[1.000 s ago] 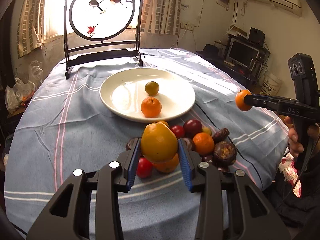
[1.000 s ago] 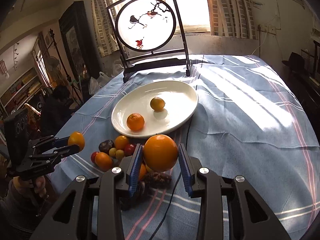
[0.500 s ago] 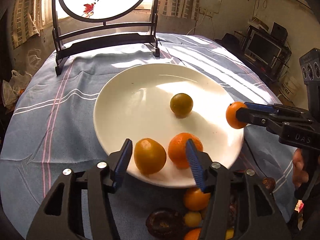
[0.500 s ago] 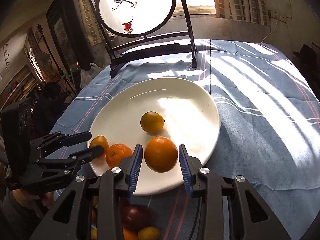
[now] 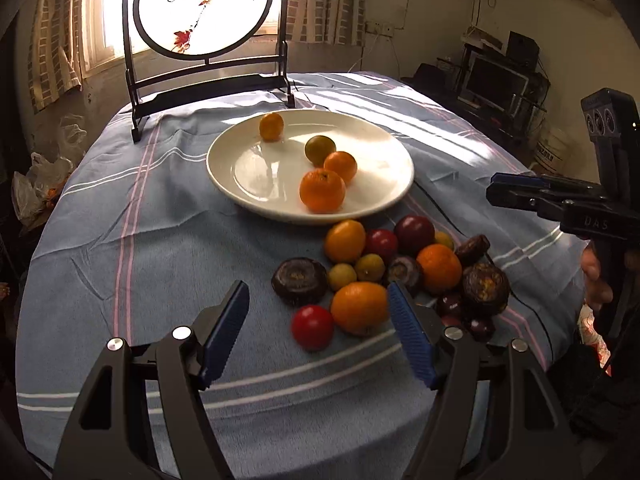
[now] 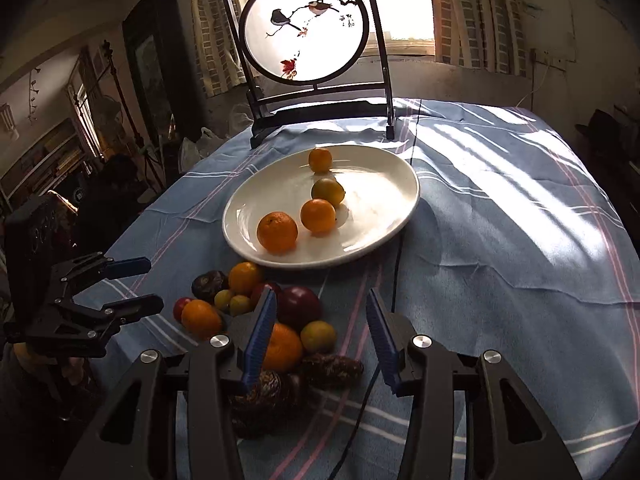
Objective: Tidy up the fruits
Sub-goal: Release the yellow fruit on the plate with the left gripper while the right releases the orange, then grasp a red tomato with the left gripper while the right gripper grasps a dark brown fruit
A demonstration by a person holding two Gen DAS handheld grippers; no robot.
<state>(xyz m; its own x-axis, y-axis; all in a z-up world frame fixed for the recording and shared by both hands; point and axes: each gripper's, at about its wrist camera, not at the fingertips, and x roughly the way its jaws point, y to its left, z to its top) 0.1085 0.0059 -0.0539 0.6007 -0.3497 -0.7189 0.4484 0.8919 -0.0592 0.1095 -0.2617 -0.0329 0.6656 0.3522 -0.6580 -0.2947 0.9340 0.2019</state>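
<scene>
A white plate [image 5: 240,184] [image 6: 376,232] on the blue cloth holds several fruits: a large orange [image 5: 322,191] [image 6: 277,231], a smaller orange [image 5: 340,166] [image 6: 318,215], a greenish fruit [image 5: 320,149] [image 6: 328,191] and a small orange [image 5: 271,126] [image 6: 320,160] at the far rim. A pile of mixed fruits [image 5: 384,268] [image 6: 256,312] lies in front of the plate. My left gripper [image 5: 318,336] [image 6: 132,284] is open and empty above the near side of the pile. My right gripper [image 6: 320,336] [image 5: 496,192] is open and empty over the pile's right side.
A black stand with a round bird painting [image 5: 200,8] [image 6: 306,24] stands at the table's far edge. A black cable [image 6: 396,272] runs over the cloth beside the plate. Shelves and a monitor [image 5: 496,84] stand off the table's right side.
Both grippers opened and let their oranges go onto the plate, then pulled back toward the pile. One small orange now sits at the plate's far rim.
</scene>
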